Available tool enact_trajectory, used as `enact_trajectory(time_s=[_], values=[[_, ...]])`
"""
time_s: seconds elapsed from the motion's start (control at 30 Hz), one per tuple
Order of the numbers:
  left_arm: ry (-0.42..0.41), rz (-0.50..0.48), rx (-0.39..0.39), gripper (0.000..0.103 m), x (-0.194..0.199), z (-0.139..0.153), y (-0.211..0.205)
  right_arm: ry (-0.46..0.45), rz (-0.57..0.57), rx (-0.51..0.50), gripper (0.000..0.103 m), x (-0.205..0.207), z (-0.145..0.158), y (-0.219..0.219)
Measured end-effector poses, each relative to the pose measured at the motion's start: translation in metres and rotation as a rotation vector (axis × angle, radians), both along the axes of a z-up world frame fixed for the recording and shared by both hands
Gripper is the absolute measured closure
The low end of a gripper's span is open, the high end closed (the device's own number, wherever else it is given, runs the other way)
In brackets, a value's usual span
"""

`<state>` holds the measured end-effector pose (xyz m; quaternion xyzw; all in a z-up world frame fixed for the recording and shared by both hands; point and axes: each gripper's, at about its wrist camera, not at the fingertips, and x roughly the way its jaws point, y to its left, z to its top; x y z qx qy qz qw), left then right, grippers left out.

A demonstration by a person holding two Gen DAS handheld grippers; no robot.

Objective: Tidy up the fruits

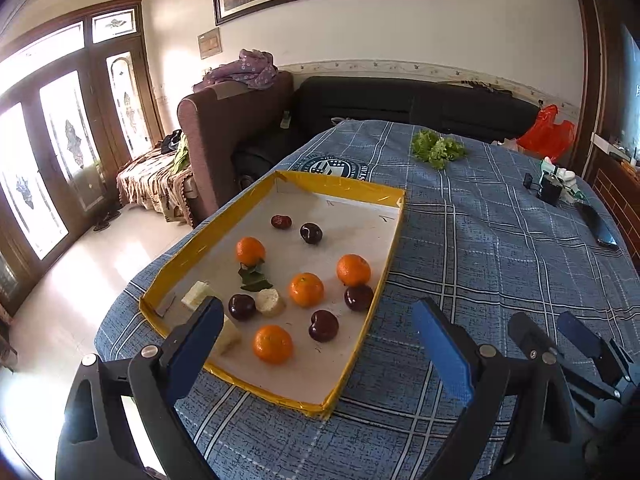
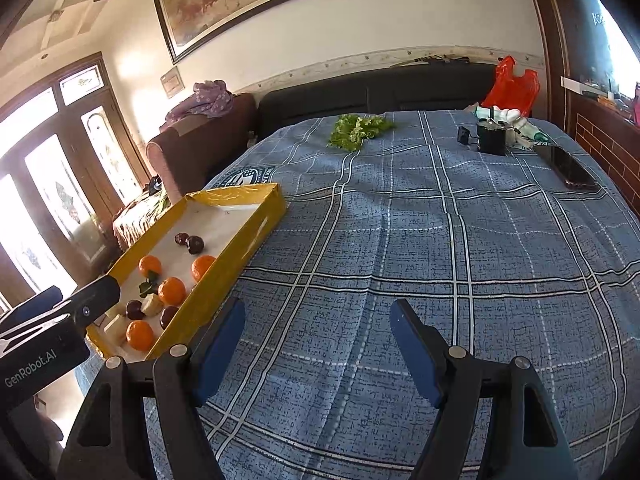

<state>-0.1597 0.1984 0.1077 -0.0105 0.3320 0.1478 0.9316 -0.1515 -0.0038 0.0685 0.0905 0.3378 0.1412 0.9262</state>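
Apparently I have sorted nothing yet: oranges [image 1: 306, 289], dark cherries [image 1: 323, 325] and pale cut pieces [image 1: 271, 302] lie mixed in the yellow-rimmed tray [image 1: 344, 190] on the cloth-covered surface [image 2: 400, 240]. My left gripper [image 1: 320, 344] hovers over the tray's near end, fingers wide, empty. My right gripper [image 2: 318, 344] hangs over bare cloth beside the tray, likewise wide.

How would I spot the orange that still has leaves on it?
Find the yellow-rimmed tray at the left edge of the blue plaid tablecloth. Of its four oranges, take the leafy orange nearest the tray's left wall. It alone has dark green leaves lying against it; the others are bare.
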Motion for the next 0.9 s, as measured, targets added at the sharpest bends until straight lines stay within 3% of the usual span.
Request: enact_trajectory(time_s=[0.23,0.47,0.9], values=[[-0.043,0.002,-0.01,0.008,-0.008,0.002,-0.002,-0.061,-0.011,-0.057,0.022,-0.011,0.007,0.009],[-0.101,0.028,-0.01,0.007,-0.019,0.011,0.005,-0.056,-0.003,-0.079,0.022,-0.012,0.001,0.016],[-0.081,0.026,-0.049,0.007,-0.015,0.006,0.018,-0.044,0.015,-0.112,0.021,-0.013,-0.001,0.031]])
